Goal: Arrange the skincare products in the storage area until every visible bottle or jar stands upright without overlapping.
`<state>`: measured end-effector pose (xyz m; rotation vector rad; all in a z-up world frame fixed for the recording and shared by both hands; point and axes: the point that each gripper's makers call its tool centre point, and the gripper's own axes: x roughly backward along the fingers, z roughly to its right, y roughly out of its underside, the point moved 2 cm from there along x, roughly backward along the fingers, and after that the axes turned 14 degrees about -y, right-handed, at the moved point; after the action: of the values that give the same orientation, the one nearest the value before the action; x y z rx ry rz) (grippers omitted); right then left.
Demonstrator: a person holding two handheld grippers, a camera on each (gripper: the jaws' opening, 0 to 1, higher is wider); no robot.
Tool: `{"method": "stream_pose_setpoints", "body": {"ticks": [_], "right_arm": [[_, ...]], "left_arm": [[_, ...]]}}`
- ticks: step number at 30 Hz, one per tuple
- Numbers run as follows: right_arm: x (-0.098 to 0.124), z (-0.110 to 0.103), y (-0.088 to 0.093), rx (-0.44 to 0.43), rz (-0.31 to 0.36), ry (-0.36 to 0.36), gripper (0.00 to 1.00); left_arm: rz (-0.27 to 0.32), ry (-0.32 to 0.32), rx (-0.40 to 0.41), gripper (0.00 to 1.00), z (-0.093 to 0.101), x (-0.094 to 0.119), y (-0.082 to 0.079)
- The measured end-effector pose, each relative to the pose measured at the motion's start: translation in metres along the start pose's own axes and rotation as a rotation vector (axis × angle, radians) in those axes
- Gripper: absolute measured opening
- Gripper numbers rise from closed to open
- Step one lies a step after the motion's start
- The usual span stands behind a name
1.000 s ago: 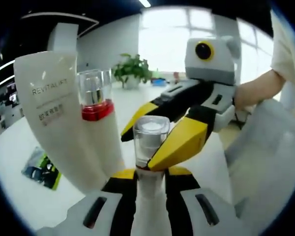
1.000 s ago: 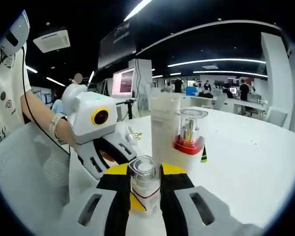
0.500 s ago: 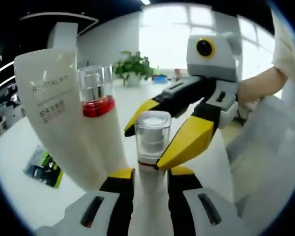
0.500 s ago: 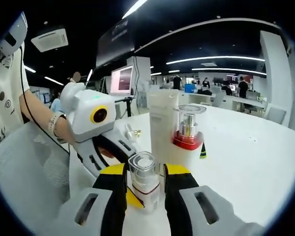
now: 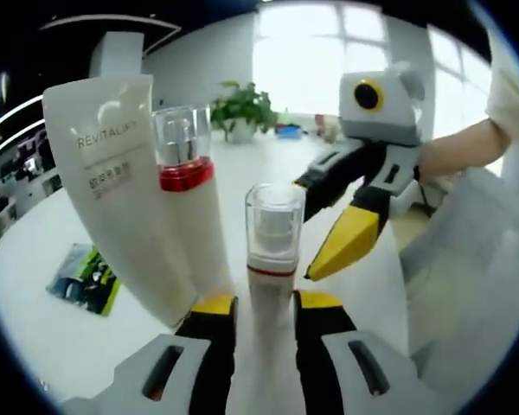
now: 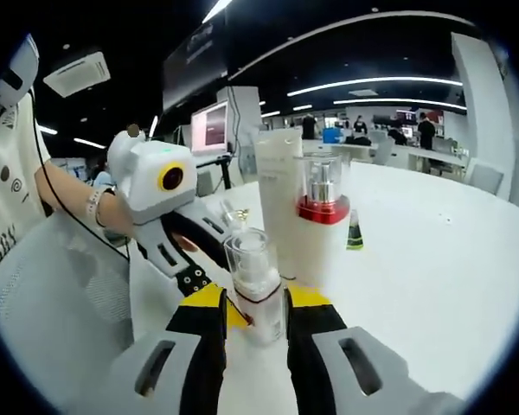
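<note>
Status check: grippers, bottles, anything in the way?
Left gripper shut on clear-capped bottle, upright. Right gripper open beside it. Red-collared bottle and white tube stand close behind, crowding.

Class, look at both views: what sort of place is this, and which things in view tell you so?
Most likely an open-plan office or lab: a big white table, a monitor and long ceiling strip lights in the right gripper view, a potted plant by bright windows in the left.
</note>
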<state>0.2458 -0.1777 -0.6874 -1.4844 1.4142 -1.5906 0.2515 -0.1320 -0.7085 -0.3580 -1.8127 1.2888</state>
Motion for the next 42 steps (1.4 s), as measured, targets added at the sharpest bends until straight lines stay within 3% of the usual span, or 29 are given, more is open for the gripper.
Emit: {"method": "stream_pose_setpoints", "body": {"ticks": [12, 19, 42], "right_arm": [[-0.010, 0.005, 0.019, -0.002, -0.102, 0.003, 0.15], [-0.011, 0.012, 0.019, -0.016, -0.105, 0.009, 0.13], [-0.014, 0.027, 0.019, -0.072, -0.099, 0.049, 0.09]], "left_arm": [[-0.040, -0.009, 0.031, 0.13, -0.002, 0.003, 0.003], [-0.039, -0.021, 0.041, 0.09, -0.004, 0.001, 0.001], [-0.051, -0.075, 0.047, 0.07, -0.014, -0.009, -0.005]]}}
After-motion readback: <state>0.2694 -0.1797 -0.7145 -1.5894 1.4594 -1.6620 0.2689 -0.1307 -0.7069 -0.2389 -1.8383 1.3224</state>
